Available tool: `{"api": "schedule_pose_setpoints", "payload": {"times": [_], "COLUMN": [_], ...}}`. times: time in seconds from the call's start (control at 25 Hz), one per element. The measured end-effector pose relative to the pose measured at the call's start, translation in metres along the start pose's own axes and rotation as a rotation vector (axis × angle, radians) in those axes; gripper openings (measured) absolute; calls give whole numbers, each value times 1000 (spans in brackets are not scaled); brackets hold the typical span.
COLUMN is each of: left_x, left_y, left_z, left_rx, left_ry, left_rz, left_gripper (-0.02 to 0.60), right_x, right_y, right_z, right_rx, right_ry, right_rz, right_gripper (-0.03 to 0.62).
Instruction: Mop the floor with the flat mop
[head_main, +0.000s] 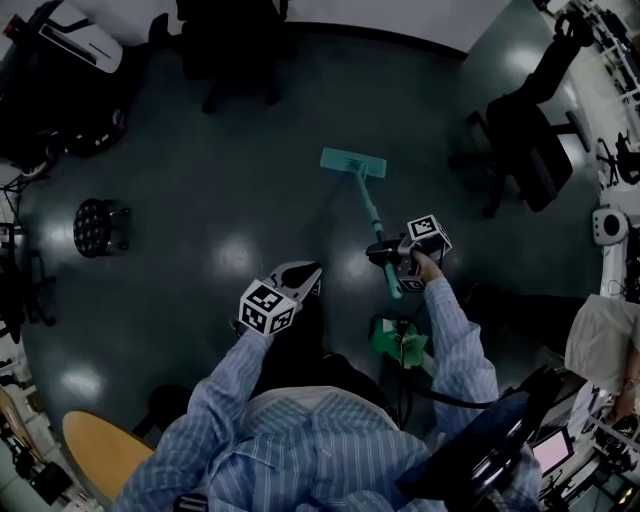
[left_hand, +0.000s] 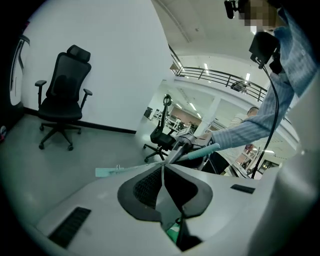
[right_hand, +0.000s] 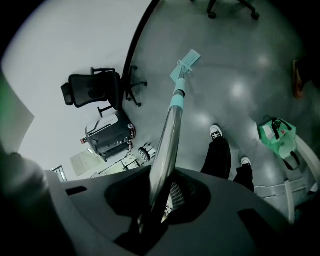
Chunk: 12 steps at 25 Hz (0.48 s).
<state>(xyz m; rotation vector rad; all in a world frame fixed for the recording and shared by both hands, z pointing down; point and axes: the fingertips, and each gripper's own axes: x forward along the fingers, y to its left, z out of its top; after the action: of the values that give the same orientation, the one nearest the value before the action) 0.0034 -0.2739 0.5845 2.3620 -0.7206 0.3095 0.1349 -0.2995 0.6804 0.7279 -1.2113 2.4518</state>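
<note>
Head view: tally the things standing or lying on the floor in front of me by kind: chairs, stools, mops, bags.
office chair: 2
stool: 1
flat mop: 1
green bag: 1
total: 5

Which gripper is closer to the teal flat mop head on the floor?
Right. The right gripper clamps the mop's handle, straight behind the teal flat mop head; the left gripper hangs off to the handle's left, shut and empty, farther back.

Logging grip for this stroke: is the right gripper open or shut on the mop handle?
Shut: the right gripper clamps the mop handle, which runs out from between its jaws in the right gripper view.
</note>
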Motion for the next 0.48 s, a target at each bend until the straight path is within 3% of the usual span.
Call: {"api": "schedule_pose_setpoints", "payload": {"times": [0.48], "left_x": [4], "left_y": [72], "left_z": [-7], "left_rx": [-88], "left_ry": [28], "left_rz": [44], "left_gripper": [15], "right_x": [11], "right_y": [93], "right_z": [174], "right_rx": [40], "right_ry": [-119], "right_rz": [26], "right_gripper": [95]}}
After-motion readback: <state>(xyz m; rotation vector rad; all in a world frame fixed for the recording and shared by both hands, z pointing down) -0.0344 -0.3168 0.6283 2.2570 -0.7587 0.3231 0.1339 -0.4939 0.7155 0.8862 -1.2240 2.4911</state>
